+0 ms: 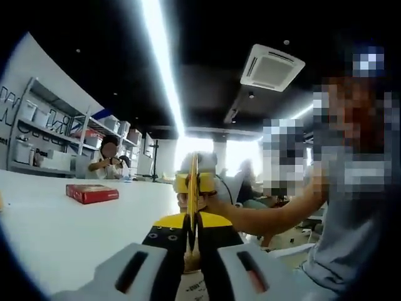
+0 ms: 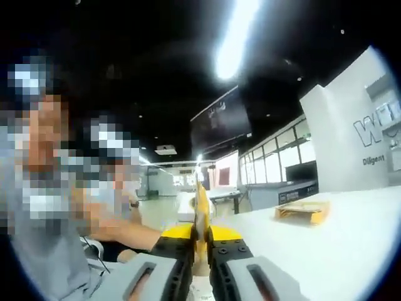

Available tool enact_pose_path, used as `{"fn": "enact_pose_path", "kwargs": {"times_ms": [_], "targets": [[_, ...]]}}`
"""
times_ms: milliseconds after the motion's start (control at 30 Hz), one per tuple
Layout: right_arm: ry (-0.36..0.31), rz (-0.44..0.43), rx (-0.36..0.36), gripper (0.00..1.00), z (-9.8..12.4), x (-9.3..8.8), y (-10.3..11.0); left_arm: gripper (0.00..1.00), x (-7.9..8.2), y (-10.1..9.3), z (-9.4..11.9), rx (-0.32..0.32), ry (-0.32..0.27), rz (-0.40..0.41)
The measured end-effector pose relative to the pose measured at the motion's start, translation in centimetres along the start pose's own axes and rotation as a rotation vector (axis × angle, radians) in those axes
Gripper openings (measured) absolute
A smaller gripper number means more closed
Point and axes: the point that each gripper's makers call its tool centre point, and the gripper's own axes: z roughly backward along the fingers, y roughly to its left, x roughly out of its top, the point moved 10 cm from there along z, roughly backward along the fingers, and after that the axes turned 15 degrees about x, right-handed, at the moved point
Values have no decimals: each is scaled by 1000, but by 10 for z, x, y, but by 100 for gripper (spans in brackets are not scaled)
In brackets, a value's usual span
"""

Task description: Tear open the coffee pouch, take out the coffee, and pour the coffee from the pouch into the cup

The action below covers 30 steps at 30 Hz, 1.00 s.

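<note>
left gripper (image 1: 192,221) clamped on coffee pouch (image 1: 193,188), held edge-on above tabletop (image 1: 75,232) | right gripper (image 2: 202,233) clamped on same pouch (image 2: 202,207) | red box (image 1: 91,193) toward far edge | tan packet (image 2: 302,211) on tabletop

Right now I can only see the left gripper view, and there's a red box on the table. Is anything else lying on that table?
Observer: Yes. In the right gripper view, a flat tan packet lies on the white table.
Operator: Is my other gripper holding on tight?
Observer: The right gripper is shut on the yellow pouch, whose thin edge sticks up between its jaws.
Operator: What's behind it?
Observer: A big dark screen hangs up near the ceiling.
</note>
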Motion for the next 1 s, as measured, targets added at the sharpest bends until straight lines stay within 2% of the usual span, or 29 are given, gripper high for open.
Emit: {"fn": "enact_pose_path", "kwargs": {"times_ms": [100,167,333,500,767,1000], "targets": [[48,-3,-39,8,-4,4,3,10,0,0,0,0,0,0],[102,-4,-54,8,-7,8,2,10,-1,0,0,-1,1,0],[181,12,-63,8,-19,21,6,10,1,1,1,-3,-16,0],[218,15,-65,8,-22,26,6,10,2,0,1,-6,-22,0],[238,-9,-76,8,-23,26,7,9,0,-3,0,-10,-14,-27],[260,9,-81,8,-26,31,10,6,2,-5,1,-10,-41,-61]]}}
